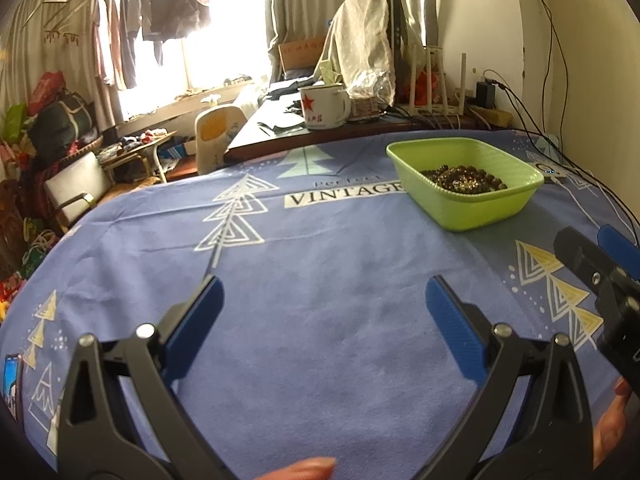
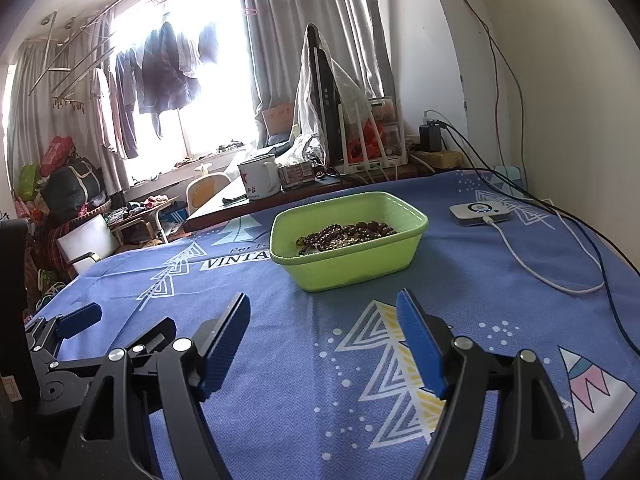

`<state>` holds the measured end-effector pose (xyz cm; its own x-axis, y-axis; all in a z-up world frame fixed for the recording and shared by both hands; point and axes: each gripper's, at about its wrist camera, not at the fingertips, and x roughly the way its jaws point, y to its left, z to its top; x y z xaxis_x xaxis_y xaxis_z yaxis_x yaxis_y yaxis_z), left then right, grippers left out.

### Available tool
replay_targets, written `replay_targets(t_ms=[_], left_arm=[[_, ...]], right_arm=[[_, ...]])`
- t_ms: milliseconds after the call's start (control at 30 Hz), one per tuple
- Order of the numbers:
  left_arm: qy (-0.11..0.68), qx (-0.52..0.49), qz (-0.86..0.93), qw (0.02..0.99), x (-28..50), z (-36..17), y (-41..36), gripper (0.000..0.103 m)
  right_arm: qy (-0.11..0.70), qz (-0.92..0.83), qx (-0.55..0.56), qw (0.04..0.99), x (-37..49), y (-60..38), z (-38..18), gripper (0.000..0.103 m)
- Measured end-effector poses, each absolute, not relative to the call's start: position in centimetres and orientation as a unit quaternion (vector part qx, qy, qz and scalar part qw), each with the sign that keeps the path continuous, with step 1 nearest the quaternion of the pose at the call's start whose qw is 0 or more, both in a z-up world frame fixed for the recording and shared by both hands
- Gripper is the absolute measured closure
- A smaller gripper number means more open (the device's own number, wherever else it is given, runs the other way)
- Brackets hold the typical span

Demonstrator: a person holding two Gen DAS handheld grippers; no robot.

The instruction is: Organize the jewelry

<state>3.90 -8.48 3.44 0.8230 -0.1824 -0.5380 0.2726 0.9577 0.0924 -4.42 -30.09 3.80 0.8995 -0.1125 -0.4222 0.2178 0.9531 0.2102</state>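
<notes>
A light green plastic basket (image 1: 476, 208) stands on the blue patterned tablecloth (image 1: 320, 280), far right in the left wrist view and centre in the right wrist view (image 2: 320, 272). Dark beaded jewelry (image 1: 464, 178) lies inside it, also shown in the right wrist view (image 2: 348, 234). My left gripper (image 1: 324, 296) is open and empty above bare cloth, well short and left of the basket. My right gripper (image 2: 324, 312) is open and empty, just in front of the basket. Each gripper appears at the edge of the other's view.
A white enamel mug (image 2: 260, 180) with a red star, a router (image 2: 372, 148) and cables sit on the dark desk behind. A small white device (image 2: 478, 212) with a white cable lies on the cloth right of the basket. A wall runs along the right.
</notes>
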Motion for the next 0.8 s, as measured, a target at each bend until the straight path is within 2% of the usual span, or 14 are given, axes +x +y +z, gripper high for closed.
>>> replay_targets(t_ms=[800], left_arm=[[0.282,0.091,-0.116,0.948,4.15,2.83,-8.88,0.006]], right_arm=[[0.203,-0.087,0.135,0.966,-4.71,-30.44,3.88,0.061]])
